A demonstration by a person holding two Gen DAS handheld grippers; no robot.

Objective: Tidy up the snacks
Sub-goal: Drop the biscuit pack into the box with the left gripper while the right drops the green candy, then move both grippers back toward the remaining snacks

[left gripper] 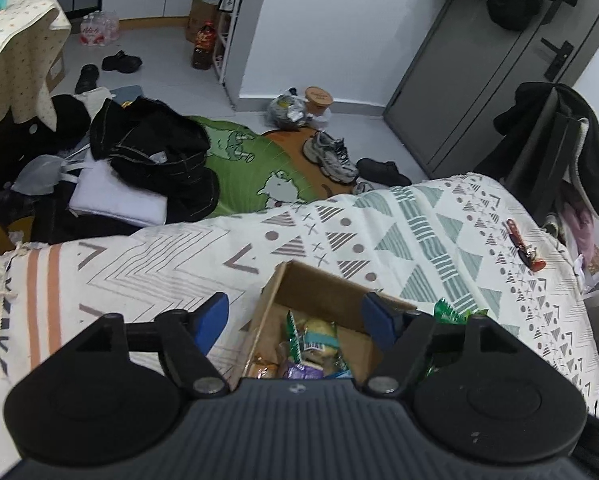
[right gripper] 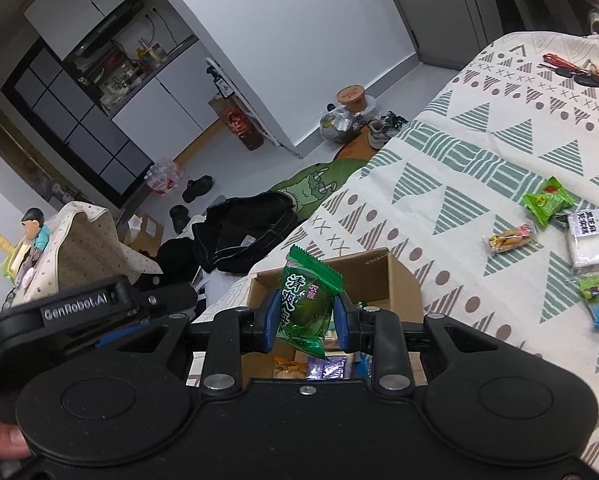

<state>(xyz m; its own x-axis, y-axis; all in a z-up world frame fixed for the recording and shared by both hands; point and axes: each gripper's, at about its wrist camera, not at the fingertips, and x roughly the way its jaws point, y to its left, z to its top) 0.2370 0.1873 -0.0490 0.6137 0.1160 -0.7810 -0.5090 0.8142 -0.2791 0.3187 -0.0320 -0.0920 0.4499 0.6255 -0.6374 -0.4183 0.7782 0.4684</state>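
Patterned cloth covers the bed [right gripper: 479, 168], and my cardboard box [right gripper: 395, 276] sits near its front edge, already part filled with wrapped snacks. My left gripper [left gripper: 295, 320] hangs wide open and empty over the box. My right gripper [right gripper: 305, 316] is closed on a green snack packet [right gripper: 307, 300], pinched across its middle just above the box. It looks light, crinkly and slippery, likely soft inside, so a mid-body pinch suits it. More loose packets [right gripper: 547, 200] lie toward the bed's right edge.
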